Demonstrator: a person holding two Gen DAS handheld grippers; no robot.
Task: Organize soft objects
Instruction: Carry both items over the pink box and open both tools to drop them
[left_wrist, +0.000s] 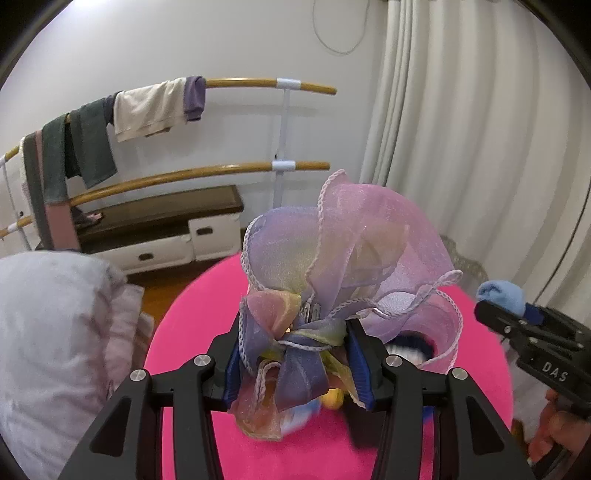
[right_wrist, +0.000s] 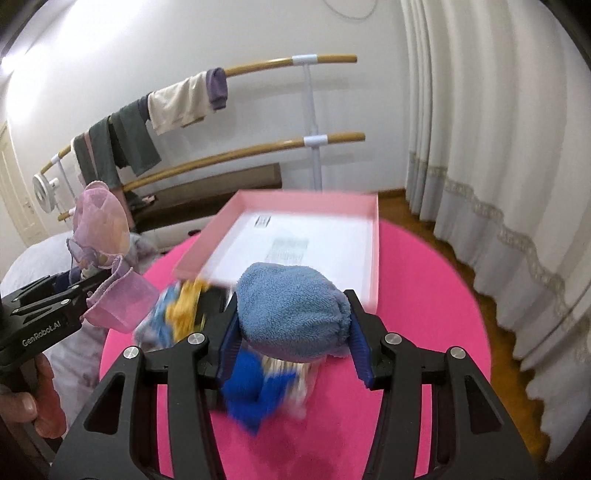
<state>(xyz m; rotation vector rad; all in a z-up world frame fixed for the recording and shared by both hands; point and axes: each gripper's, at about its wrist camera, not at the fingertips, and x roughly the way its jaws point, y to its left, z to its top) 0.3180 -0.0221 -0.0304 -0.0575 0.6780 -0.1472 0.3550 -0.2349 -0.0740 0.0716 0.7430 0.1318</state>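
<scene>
While both loads hang: risk runs high.
Left gripper (left_wrist: 291, 354): fingers clamped on gauzy scarf (left_wrist: 347, 251); trailing folds could snag.
Right gripper (right_wrist: 291, 332): fingers clamped on blue towel (right_wrist: 291, 310); may miss pink tray (right_wrist: 373, 258).

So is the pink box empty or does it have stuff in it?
Looks empty: the pink box shows only its bare white bottom with a printed label.

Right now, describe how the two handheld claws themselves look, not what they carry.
Both match: the left claw and right claw are matte black angular frames with silver round bolts and ribbed blue pads. White lettering marks their sides: "DAS" and "GenRobot.AI". Bare fingers grip the handle; no sleeves or cables show.
</scene>
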